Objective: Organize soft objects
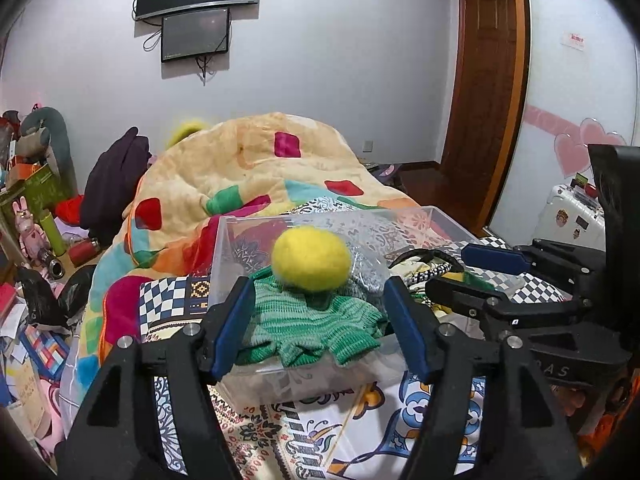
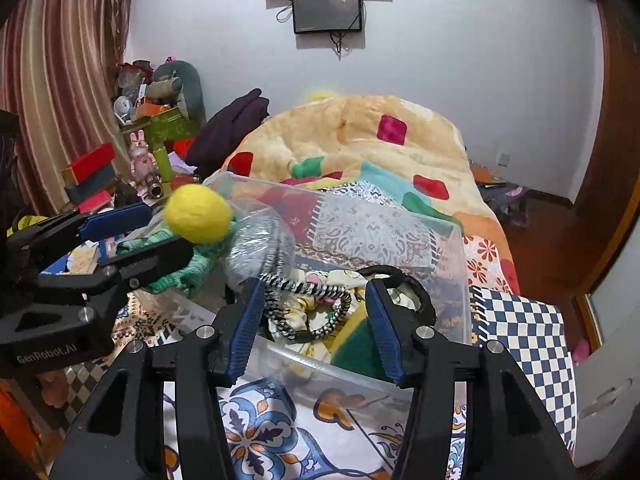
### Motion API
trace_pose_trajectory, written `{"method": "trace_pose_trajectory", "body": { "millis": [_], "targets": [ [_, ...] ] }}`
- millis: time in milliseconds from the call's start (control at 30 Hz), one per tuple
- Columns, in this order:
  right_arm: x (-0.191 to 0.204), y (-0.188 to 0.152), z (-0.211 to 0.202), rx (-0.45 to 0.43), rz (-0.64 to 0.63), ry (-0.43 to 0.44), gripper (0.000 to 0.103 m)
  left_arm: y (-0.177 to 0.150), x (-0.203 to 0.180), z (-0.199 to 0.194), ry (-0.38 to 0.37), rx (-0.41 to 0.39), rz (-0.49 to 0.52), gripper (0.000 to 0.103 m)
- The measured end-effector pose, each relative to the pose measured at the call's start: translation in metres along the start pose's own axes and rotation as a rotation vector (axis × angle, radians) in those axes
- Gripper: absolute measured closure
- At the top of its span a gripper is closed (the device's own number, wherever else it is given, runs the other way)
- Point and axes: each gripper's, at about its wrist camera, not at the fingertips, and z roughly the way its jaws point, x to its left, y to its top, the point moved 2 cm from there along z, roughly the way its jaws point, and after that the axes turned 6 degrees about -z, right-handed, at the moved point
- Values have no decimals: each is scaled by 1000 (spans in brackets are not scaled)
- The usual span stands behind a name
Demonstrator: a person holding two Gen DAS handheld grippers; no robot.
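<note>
One yellow felt ball [image 1: 311, 259] sits on one green knit piece [image 1: 312, 322] just ahead of our left gripper [image 1: 320, 320], whose jaws stand spread and hold nothing, both things lying at the near wall of one clear plastic bin [image 1: 224, 240]. One grey knit bundle [image 2: 260, 248] lies beside the ball, and one braided black-and-white cord [image 2: 320, 308] sits between the parted, unloaded jaws of our right gripper [image 2: 316, 320]. Beyond the bin's far rim, one quilt [image 1: 248, 168] rises.
</note>
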Motion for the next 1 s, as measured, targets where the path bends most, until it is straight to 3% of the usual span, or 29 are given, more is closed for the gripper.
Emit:
{"method": "trace_pose_trajectory", "body": {
  "millis": [233, 467, 567, 633, 733, 833, 1000],
  "targets": [
    [-4, 5, -14, -20, 18, 17, 53, 1, 1, -25, -28, -41, -33, 36],
    [-4, 18, -56, -112, 21, 18, 53, 10, -8, -73, -35, -149, -32, 36],
    [-3, 22, -79, -165, 34, 21, 52, 14, -14, -100, -37, -208, -32, 27],
    [-3, 24, -92, -195, 44, 24, 39, 15, -16, -114, -38, -239, -33, 23],
    [-1, 26, -116, -255, 50, 2, 32, 16, -21, -133, -43, -269, -30, 22],
    [2, 27, -135, -293, 54, -8, 18, 17, -24, -147, -46, -293, -31, 8],
    [7, 25, -159, -345, 49, -29, 12, 13, -31, -168, -42, -340, -16, 4]
  ]
}}
